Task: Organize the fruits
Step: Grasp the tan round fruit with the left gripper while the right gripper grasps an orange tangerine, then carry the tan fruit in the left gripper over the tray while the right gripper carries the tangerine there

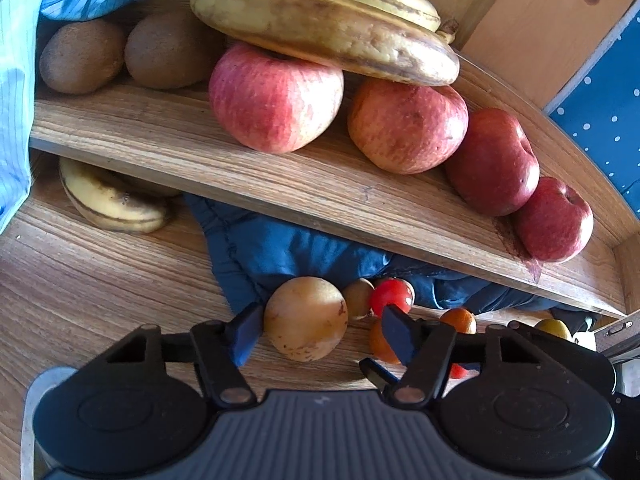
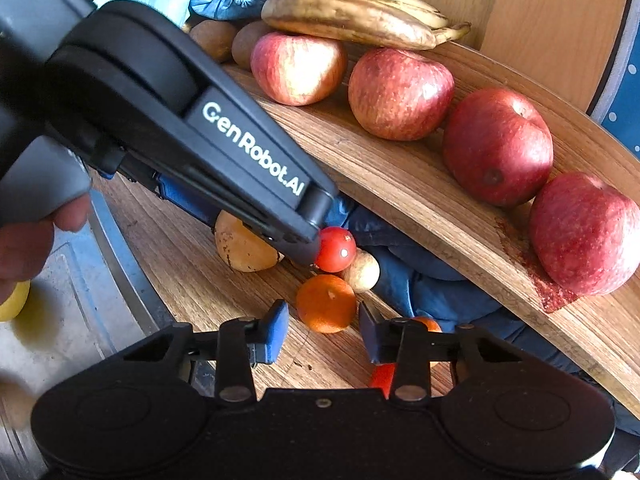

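Note:
On the lower wooden board (image 1: 80, 280) a round yellow-brown pear (image 1: 306, 318) lies between the fingers of my left gripper (image 1: 320, 336). The gripper is open: its left pad touches the pear, its right pad stands apart. Just past the pear are a small tan fruit (image 1: 358, 298), a red tomato (image 1: 391, 296) and an orange (image 1: 460, 320). My right gripper (image 2: 323, 334) is open with another orange (image 2: 326, 304) just ahead of its fingertips. In the right wrist view the left gripper's body (image 2: 192, 132) reaches down over the pear (image 2: 244, 248), its tip beside the tomato (image 2: 335, 249).
The upper curved shelf (image 1: 320, 200) carries two kiwis (image 1: 82, 58), several apples (image 1: 276, 98) and bananas (image 1: 320, 28). Below it lie a banana (image 1: 108, 200) and a dark blue cloth (image 1: 288, 248). A hand (image 2: 24, 248) and a grey counter (image 2: 72, 320) are at the left.

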